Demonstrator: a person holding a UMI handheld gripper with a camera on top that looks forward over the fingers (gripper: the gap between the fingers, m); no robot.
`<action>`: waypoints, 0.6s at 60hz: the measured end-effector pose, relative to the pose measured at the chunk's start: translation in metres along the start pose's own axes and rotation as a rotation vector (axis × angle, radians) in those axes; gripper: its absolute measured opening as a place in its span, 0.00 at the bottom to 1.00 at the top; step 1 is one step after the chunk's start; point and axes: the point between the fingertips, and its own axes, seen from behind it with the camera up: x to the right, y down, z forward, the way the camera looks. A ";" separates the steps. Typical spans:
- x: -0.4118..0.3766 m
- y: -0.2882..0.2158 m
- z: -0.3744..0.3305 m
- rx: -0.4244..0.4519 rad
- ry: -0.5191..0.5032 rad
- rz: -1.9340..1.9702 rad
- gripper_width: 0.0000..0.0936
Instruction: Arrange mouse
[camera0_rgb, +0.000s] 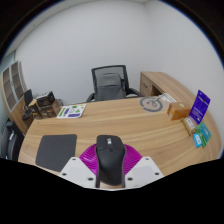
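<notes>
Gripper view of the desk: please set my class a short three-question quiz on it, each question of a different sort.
1. True or false: the mouse sits between the fingers of the tool.
2. Which lies on the desk left of the mouse? A) a dark mouse mat B) a laptop C) a mug
3. Fill in: beyond the desk stands a black office ____.

Key: 1 true; 2 A; 3 chair

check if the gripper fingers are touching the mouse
Touching. In the gripper view the mouse sits between the fingers, and both purple pads press against its sides with no gap showing, above the desk.
</notes>
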 end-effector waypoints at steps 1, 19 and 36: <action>-0.010 -0.007 -0.002 0.010 -0.012 -0.003 0.30; -0.196 -0.026 0.031 0.041 -0.157 -0.077 0.30; -0.262 0.074 0.106 -0.082 -0.131 -0.184 0.30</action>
